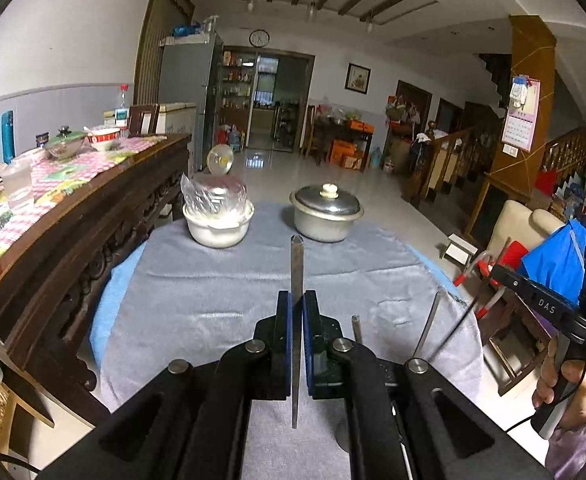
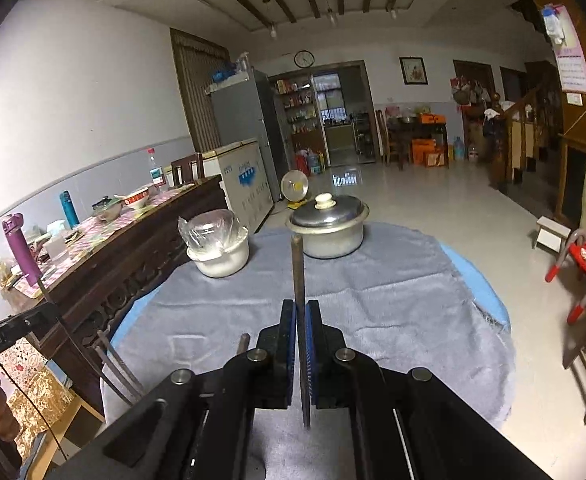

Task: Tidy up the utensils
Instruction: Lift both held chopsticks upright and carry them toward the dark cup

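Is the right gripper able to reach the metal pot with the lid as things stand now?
Probably yes. The grey cloth between the right gripper and the lidded metal pot lies bare, so nothing blocks the way. But the jaws are shut on a chopstick, so they could not grasp the pot.

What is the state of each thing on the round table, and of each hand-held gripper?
Left hand-held gripper: shut on a chopstick.
Right hand-held gripper: shut on a second chopstick.
Metal pot: lid on.
White pot: covered with a plastic bag.
Grey cloth: spread over the table.
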The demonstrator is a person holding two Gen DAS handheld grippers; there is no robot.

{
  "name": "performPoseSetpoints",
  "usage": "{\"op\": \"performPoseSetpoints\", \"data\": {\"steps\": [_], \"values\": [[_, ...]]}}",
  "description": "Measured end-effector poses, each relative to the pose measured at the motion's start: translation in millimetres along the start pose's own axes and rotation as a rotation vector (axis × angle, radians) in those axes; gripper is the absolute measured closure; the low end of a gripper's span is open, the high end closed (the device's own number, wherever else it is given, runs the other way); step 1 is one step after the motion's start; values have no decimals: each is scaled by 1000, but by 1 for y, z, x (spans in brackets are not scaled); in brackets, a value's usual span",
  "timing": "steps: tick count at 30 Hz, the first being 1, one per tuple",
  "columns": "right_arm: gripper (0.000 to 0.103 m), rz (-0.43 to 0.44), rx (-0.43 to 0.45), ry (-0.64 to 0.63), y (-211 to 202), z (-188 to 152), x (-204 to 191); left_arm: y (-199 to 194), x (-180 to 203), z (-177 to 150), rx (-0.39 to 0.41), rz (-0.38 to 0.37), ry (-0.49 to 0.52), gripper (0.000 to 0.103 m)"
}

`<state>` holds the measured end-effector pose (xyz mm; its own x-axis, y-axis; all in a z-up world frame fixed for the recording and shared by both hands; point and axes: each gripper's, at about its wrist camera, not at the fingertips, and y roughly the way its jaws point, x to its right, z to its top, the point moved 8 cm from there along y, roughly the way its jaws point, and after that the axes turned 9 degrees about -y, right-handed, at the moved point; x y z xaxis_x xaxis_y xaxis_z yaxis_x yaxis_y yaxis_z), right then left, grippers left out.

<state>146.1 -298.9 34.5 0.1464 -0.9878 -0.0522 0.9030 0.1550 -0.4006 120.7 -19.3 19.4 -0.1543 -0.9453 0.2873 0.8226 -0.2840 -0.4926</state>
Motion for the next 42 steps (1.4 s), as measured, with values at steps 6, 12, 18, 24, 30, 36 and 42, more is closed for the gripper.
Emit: {"op": "performPoseSetpoints", "data": {"steps": [6,12,18,24,30,36,42], "values": [[98,-1,9,-55,-19,10,-10,-24,8,10,22,-13,21,98],[98,3,51,-95,-41,27,-18,-49,19,23,61,-38,42,98],[98,3,71,-143,-51,49,-30,-60,38,37,87,-66,68,98],[98,60,-118,38,-4,18,13,-53,36,31,74,-64,52,98],[93,4,-426,343,81,-67,107,-44,22,25,47,-43,26,98],[82,-37,-590,418,165,-104,144,-28,7,26,40,-12,21,98],[68,-137,-688,410,235,-115,151,-10,-13,28,20,-7,-27,98]]}}
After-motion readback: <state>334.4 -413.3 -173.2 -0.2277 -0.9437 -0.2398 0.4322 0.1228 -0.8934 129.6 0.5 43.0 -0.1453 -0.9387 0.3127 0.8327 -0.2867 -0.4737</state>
